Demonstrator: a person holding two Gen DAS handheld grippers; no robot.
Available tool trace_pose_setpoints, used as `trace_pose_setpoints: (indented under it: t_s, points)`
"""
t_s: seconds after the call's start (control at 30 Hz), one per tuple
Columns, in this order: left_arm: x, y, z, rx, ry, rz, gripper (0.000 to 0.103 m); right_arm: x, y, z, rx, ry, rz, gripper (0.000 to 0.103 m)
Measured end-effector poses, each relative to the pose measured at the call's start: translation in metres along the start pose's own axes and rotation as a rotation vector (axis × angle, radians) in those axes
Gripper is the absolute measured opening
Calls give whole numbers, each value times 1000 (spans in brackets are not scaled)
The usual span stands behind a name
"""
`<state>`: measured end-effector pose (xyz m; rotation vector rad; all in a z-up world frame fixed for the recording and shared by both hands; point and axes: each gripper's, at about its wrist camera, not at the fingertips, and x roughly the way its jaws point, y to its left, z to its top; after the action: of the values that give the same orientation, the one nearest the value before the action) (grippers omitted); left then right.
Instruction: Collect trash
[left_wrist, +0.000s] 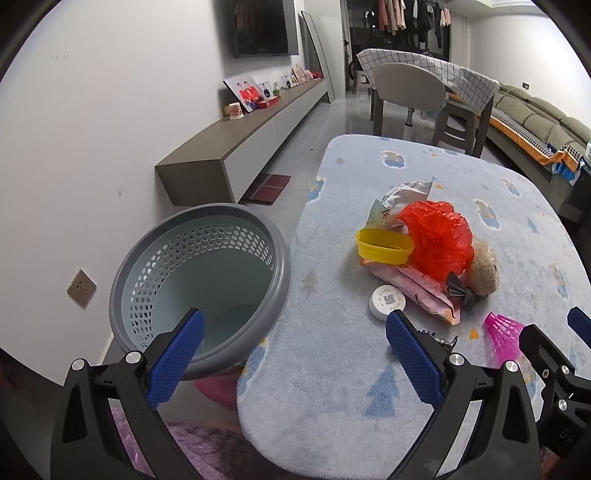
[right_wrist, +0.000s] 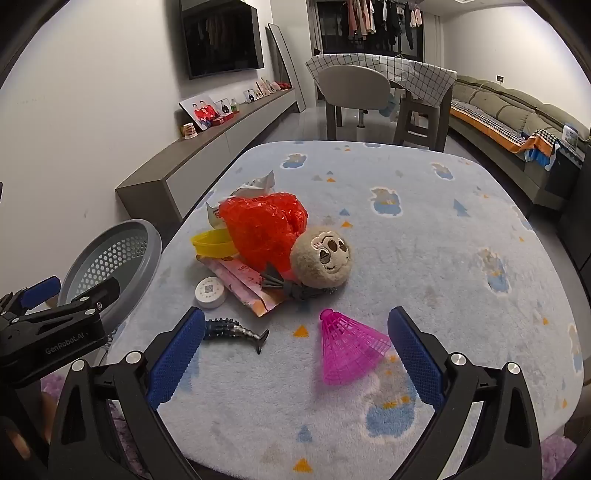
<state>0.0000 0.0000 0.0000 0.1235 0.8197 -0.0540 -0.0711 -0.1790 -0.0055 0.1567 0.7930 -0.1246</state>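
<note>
The crumpled red plastic bag (right_wrist: 262, 230) sits mid-table on the fleecy blue cover (right_wrist: 424, 258); it's light and crushable, so pinch a raised fold. Wrappers (right_wrist: 247, 284), a yellow lid (right_wrist: 212, 242) and a plush head (right_wrist: 320, 261) crowd it (the pink shuttlecock (right_wrist: 347, 349) lies nearest). The grey basket (left_wrist: 199, 291) waits left. Your left gripper (left_wrist: 295, 354) and right gripper (right_wrist: 295, 354) both gape wide, holding nothing.

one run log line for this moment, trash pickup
stage: start, nothing picked | left gripper: open, empty | right gripper: open, empty | trash pile: on table | basket: beside table
</note>
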Motion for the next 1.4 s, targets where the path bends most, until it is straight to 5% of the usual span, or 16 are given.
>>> trace_pose_setpoints:
  t_s: [1.4]
  points:
    - [6,1,0,0,10,2,97,3,0,-3,3,3,20,95]
